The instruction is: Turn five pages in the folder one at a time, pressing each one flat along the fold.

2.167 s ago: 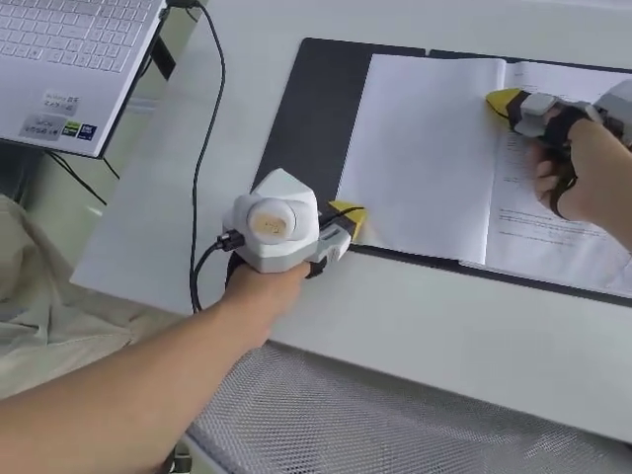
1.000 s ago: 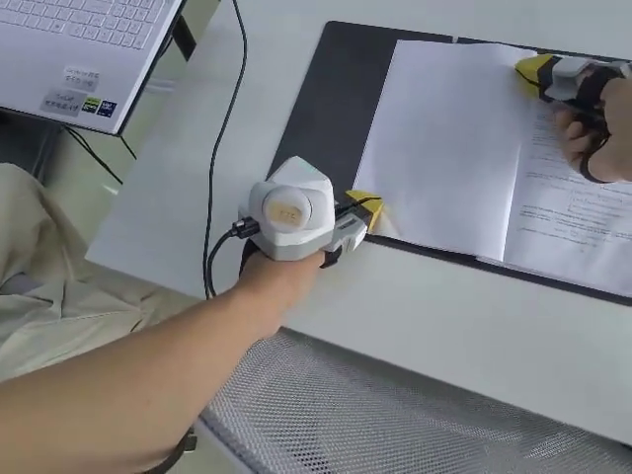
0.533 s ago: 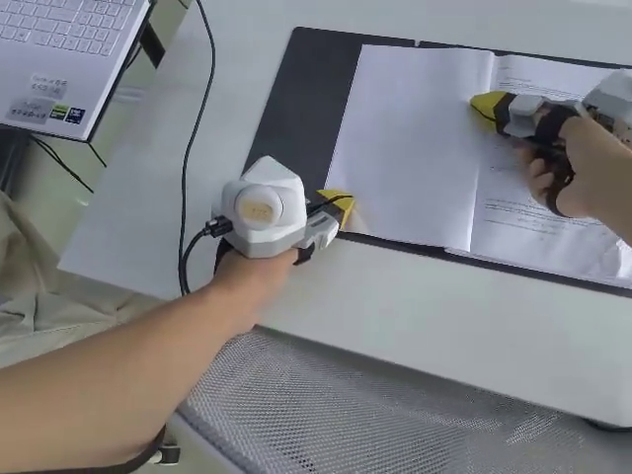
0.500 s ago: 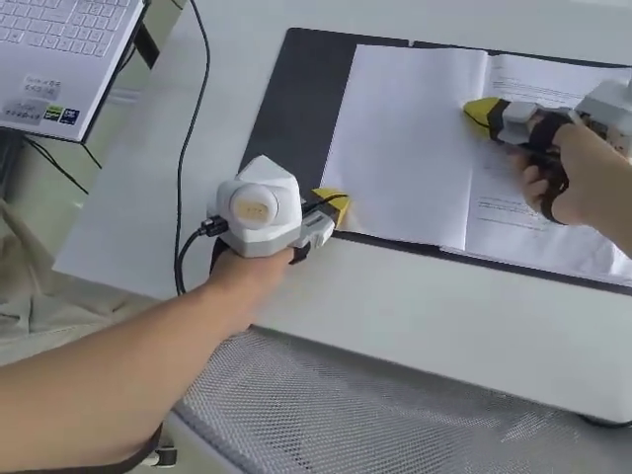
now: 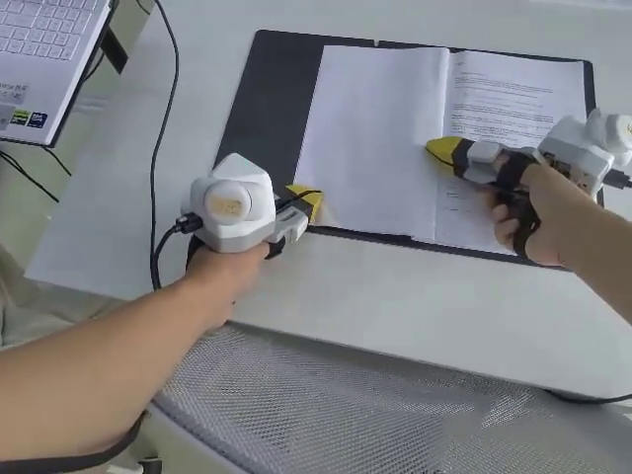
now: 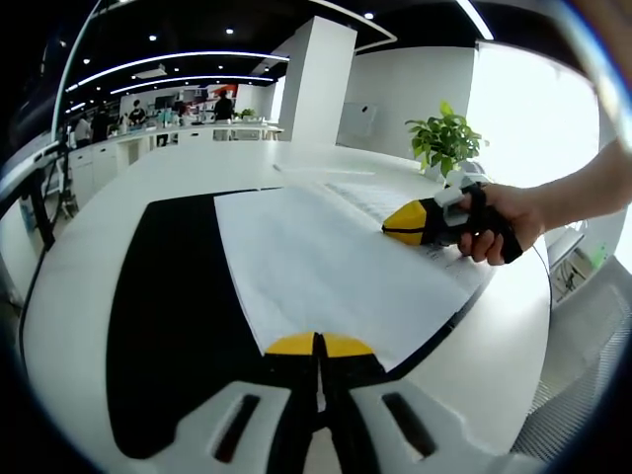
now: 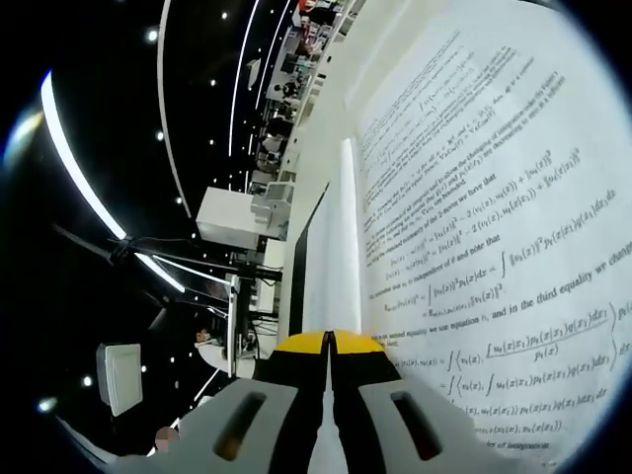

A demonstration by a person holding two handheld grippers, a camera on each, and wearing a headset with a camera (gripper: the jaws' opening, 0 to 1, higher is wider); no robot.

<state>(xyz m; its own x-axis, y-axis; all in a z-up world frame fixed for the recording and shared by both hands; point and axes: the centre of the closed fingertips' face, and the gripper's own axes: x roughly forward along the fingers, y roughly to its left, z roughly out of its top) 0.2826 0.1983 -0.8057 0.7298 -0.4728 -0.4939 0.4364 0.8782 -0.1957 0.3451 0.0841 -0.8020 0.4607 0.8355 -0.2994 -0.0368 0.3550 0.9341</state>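
**Pressing the fold flat, near corner pinned**

I am pressing a page down along the fold, and I cannot tell how many of the five are done. My right hand-held gripper (image 5: 441, 150) is lying with its jaws closed together and nothing between them. Its yellow tip is touching the paper right at the fold (image 5: 446, 99), where the blank page (image 5: 370, 128) meets the printed page (image 5: 518, 94). My left hand-held gripper (image 5: 308, 200) is also closed. It is bearing on the blank page's near outer corner, and I cannot tell whether any paper is caught in its jaws.

I am judging that the press needs running on toward the near end of the fold. After that, the right one has to open and take the printed page by its free outer edge, one sheet only, while the left one is lifting clear so the sheet can come over.

The folder (image 5: 265, 94) is lying open on the desk (image 5: 395, 306), its near edge close to the desk's front edge, so I am working with little room in front. The laptop (image 5: 35, 49) is sitting well apart at the far left. The cable (image 5: 158, 158) is trailing beside my left wrist, so I am minding it on any backward pull.
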